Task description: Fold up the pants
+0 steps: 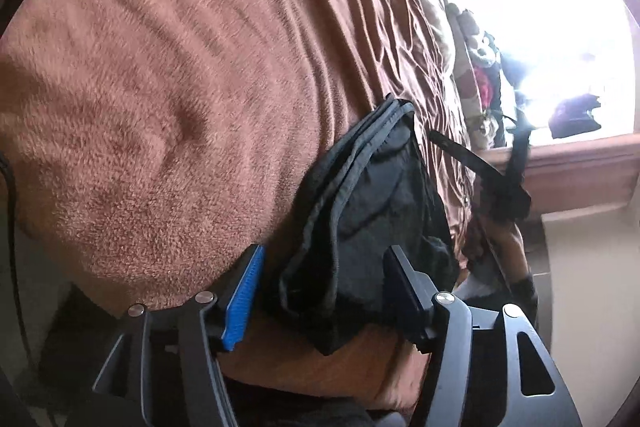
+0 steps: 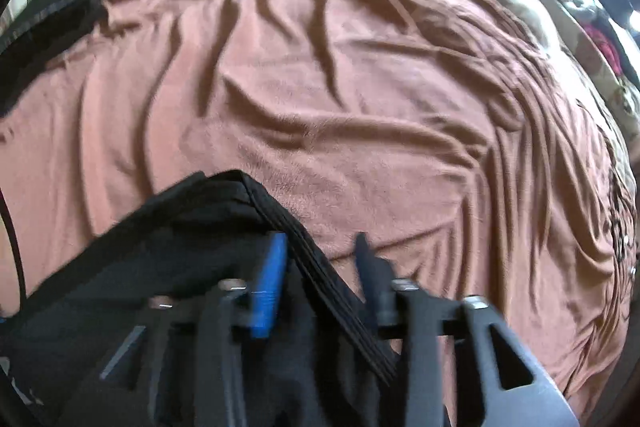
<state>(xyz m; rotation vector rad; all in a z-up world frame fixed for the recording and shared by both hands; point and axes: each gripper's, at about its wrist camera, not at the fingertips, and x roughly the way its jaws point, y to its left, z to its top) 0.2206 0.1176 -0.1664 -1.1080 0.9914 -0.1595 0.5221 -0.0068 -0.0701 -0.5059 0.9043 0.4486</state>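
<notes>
no readable writing; both tongs (image 1: 324, 259) (image 2: 320, 251) apart over dark pants (image 1: 372, 195) (brown blanket (image 1: 160, 67) beneath).

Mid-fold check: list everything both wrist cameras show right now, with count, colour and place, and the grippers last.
pants: one, black with grey seams, folded into a thick bundle on the blanket, at the near edge of the bed.
blanket: one, pinkish-brown, fuzzy and wrinkled, covering the bed.
floral cloth: one, beige with red and dark print, along the far edge of the bed.
window: one, glaring white, beyond the bed; dark shapes on its sill too washed out to name.
left gripper: one, black with a blue pad, jaws apart either side of the bundle's end, pads not pressing.
right gripper: one, black with a blue pad, blurred, jaws apart around the bundle's seamed edge.
</notes>
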